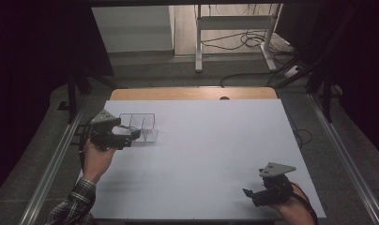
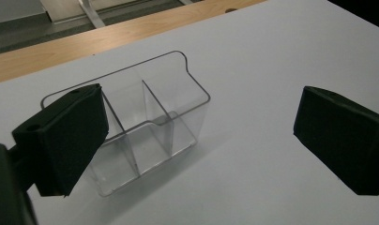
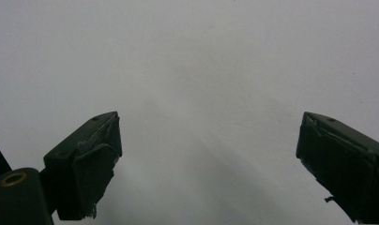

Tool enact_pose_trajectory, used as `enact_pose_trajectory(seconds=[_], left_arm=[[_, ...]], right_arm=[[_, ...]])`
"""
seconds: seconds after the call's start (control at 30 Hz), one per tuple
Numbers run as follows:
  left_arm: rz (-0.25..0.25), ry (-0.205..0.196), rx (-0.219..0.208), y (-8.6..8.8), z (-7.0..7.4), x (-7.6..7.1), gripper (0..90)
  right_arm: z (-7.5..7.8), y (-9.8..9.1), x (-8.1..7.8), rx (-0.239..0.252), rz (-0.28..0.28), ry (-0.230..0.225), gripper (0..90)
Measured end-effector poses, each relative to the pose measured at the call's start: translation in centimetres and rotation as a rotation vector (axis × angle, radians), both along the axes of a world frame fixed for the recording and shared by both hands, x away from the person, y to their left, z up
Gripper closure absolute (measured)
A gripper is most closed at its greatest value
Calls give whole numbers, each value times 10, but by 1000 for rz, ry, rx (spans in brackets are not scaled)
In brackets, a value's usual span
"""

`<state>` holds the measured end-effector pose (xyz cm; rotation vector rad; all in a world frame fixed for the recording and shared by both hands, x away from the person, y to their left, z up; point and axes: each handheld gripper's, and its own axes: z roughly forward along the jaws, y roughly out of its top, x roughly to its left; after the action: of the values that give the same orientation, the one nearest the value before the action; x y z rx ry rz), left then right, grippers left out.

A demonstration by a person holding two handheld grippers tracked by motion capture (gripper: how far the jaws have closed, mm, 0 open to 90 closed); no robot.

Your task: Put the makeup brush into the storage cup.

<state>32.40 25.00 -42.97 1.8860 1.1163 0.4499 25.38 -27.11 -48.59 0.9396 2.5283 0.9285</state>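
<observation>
A clear plastic organiser box [image 1: 140,125] with upright dividers stands on the white table top [image 1: 201,150] at the left. It looks empty in the left gripper view, where the box [image 2: 145,126] sits just beyond the jaws. My left gripper [image 1: 133,136] hovers at the box's near left side, open, one jaw in front of the box's left end and the other out over bare table. My right gripper [image 1: 248,194] rests low near the table's front right edge, open, with nothing between its jaws. In the right gripper view the right gripper [image 3: 208,159] faces bare white surface.
A strip of wooden table edge [image 1: 192,93] runs along the far side of the white top. Beyond it are a white metal stand [image 1: 234,28] and cables on the floor [image 1: 253,42]. Metal rails [image 1: 51,168] flank the table.
</observation>
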Motion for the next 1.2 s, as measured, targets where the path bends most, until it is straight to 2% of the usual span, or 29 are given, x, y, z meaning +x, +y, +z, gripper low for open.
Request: enact_pose_trajectory(seconds=[0.37, 1.0, 1.2], left_arm=[[-34, -12, -23, -8, -3, -11, 37], [-89, -14, -19, -20, -11, -27, 34], [-100, -20, -32, -22, -14, -32, 33]], right_arm=[[0, 0, 0, -1, -3, 1, 71], [-1, 1, -1, -11, 1, 0, 71], [0, 1, -1, -11, 1, -2, 71]])
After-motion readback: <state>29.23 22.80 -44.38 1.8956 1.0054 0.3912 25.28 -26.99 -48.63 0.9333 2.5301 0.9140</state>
